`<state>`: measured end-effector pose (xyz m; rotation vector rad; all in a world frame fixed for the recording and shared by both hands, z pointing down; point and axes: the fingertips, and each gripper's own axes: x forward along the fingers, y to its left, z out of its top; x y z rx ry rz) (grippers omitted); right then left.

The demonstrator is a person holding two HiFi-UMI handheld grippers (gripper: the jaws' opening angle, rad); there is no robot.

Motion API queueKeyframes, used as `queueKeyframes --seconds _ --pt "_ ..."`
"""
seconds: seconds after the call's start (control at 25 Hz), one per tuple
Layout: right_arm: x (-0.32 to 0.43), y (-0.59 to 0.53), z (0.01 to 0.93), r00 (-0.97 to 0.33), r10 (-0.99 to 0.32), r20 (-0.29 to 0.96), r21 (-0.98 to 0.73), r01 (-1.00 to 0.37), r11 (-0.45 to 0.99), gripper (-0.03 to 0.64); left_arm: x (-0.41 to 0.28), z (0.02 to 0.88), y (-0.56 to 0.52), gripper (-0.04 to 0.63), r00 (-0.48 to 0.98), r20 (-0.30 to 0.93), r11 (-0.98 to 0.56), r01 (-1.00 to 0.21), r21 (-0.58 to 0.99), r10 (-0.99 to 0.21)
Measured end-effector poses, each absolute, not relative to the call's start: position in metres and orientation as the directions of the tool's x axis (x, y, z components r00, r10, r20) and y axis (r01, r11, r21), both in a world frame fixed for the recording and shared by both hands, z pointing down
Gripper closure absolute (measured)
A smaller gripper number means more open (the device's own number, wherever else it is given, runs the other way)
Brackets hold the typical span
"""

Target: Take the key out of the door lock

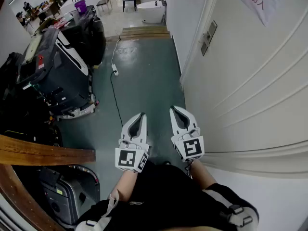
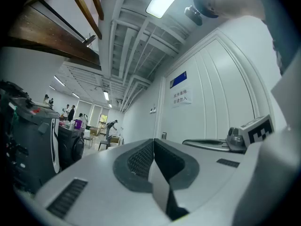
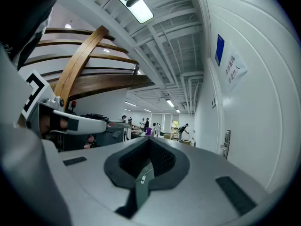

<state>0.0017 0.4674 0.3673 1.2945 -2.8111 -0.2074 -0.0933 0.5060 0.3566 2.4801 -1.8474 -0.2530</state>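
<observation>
Two closed, empty claws (image 1: 142, 114) (image 1: 173, 109); one white door (image 1: 250, 81)

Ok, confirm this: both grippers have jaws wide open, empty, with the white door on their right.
Wrong on the jaws: the left gripper and right gripper are both shut, as each gripper view shows. They are empty, with the white door on their right.

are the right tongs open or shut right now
Shut: the white right tongs have their dark-padded tips meeting in the right gripper view, and nothing sits between them.
</observation>
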Motion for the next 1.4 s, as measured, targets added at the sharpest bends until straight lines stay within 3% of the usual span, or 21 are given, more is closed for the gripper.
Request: queueKeyframes --seconds 0.48,0.56,0.68,1.04,1.4 --pt "-0.029 0.456 0.380 -0.667 -0.745 -0.008 0.050 -0.744 0.666 0.607 -0.124 0.380 0.492 0.571 0.275 -0.085 -0.286 -0.944 0.162 -0.958" --pt "-0.033 0.451 0.386 -0.675 -0.738 0.001 -0.026 -0.738 0.674 0.518 -0.133 0.384 0.488 0.571 0.275 -0.077 -0.284 -0.944 0.167 -0.958" --pt "-0.038 0.442 0.392 -0.671 -0.741 0.001 -0.113 -0.737 0.667 0.492 -0.149 0.390 0.482 0.571 0.278 -0.070 -0.286 -0.942 0.173 -0.958" --pt "-0.091 0.418 0.400 -0.627 -0.778 0.020 -0.032 -0.779 0.627 0.434 -0.205 0.398 0.459 0.571 0.323 -0.065 -0.330 -0.931 0.156 -0.944" --pt "-0.111 0.401 0.418 -0.587 -0.807 0.061 -0.054 -0.809 0.585 0.425 -0.235 0.411 0.436 0.571 0.355 -0.037 -0.355 -0.919 0.172 -0.934"
